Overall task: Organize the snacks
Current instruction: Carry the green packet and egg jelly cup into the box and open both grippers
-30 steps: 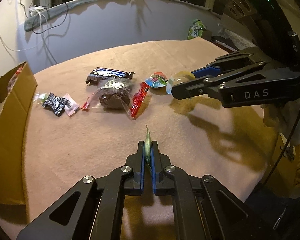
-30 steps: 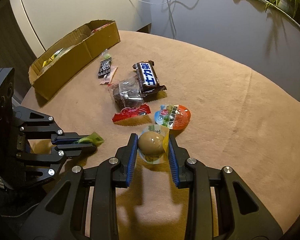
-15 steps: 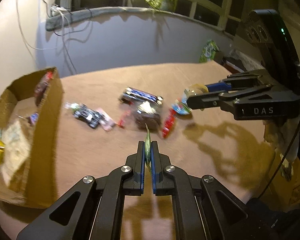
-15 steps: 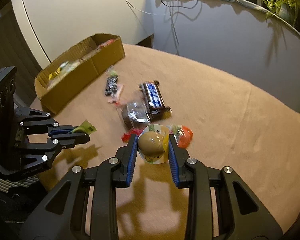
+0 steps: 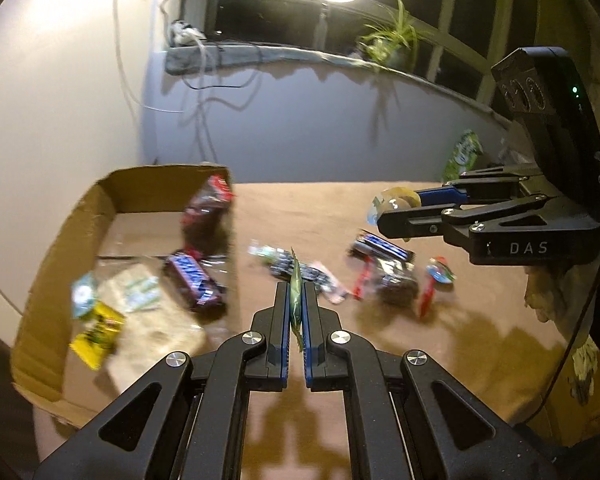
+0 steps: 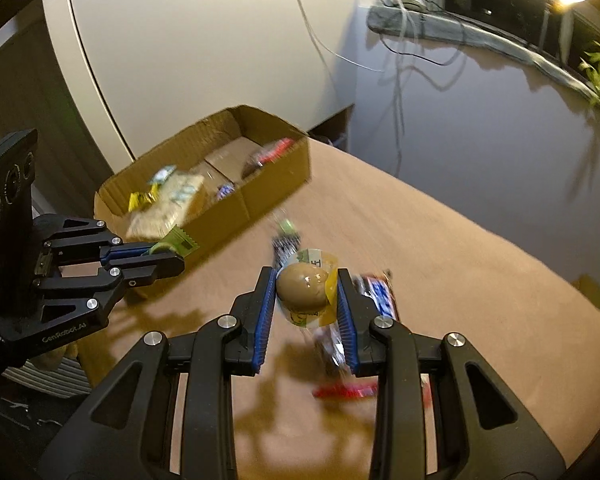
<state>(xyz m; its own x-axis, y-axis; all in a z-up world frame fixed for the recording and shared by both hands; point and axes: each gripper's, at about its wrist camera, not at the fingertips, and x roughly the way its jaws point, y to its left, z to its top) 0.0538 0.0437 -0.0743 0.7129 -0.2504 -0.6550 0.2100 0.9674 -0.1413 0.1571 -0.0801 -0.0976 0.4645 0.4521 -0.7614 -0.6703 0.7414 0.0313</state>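
My left gripper (image 5: 296, 300) is shut on a thin green packet (image 5: 295, 300), held edge-on above the table just right of the cardboard box (image 5: 60, 248). In the right wrist view that same left gripper (image 6: 172, 252) hangs beside the box's (image 6: 260, 200) near wall with the green packet (image 6: 180, 240) sticking out. My right gripper (image 6: 306, 292) is shut on a wrapped brown egg (image 6: 302, 290), lifted over the loose snacks. From the left wrist view, the right gripper (image 5: 396, 204) holds the egg (image 5: 396, 200) at the right.
The box holds a chocolate bar (image 5: 194, 280), a yellow packet (image 5: 98, 332), a wrapped brownie (image 5: 206, 216) and others. On the brown cloth (image 5: 460, 340) lie a blue chocolate bar (image 5: 382, 246), a wrapped brownie (image 5: 396, 284), a dark candy packet (image 5: 292, 270). A green bag (image 5: 462, 156) stands at the back.
Both grippers have risen and swung left toward the cardboard box, each still holding its snack. The box's inside has come into view; the loose snacks now lie lower and to the right.
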